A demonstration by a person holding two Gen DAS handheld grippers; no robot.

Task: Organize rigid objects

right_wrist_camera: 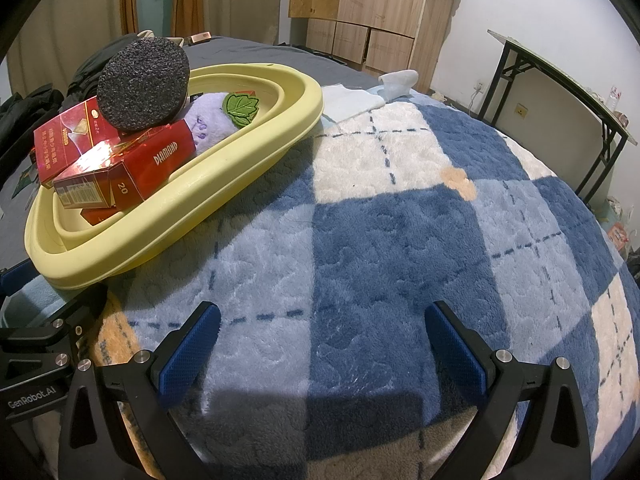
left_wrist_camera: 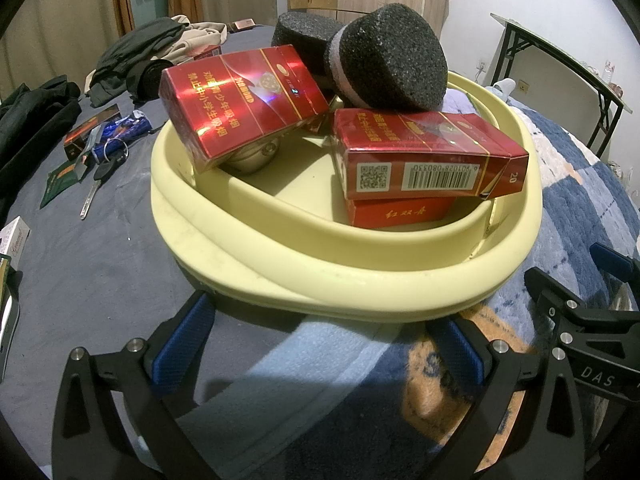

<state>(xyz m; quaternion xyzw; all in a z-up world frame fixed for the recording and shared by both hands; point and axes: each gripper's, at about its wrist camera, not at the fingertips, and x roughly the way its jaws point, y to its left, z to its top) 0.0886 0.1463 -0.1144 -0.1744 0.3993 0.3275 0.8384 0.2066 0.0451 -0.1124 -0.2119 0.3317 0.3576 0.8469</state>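
Observation:
A pale yellow basin (left_wrist_camera: 224,236) sits on the bed, also in the right wrist view (right_wrist_camera: 248,136). It holds red cigarette boxes (left_wrist_camera: 244,104) (left_wrist_camera: 424,156) (right_wrist_camera: 132,168), dark foam pucks (left_wrist_camera: 392,60) (right_wrist_camera: 144,84), a metal object (left_wrist_camera: 256,156) and a purple cloth with a green leaf patch (right_wrist_camera: 240,108). My left gripper (left_wrist_camera: 320,340) is open and empty just in front of the basin's near rim. My right gripper (right_wrist_camera: 320,344) is open and empty over the checked blanket, to the right of the basin.
Left of the basin on the grey sheet lie keys (left_wrist_camera: 100,168), a blue packet (left_wrist_camera: 128,124), small boxes (left_wrist_camera: 88,132), a green packet (left_wrist_camera: 60,180) and dark clothes (left_wrist_camera: 132,56). A blue-and-white checked blanket (right_wrist_camera: 400,220) covers the right side. A folding table (right_wrist_camera: 560,76) stands at the far right.

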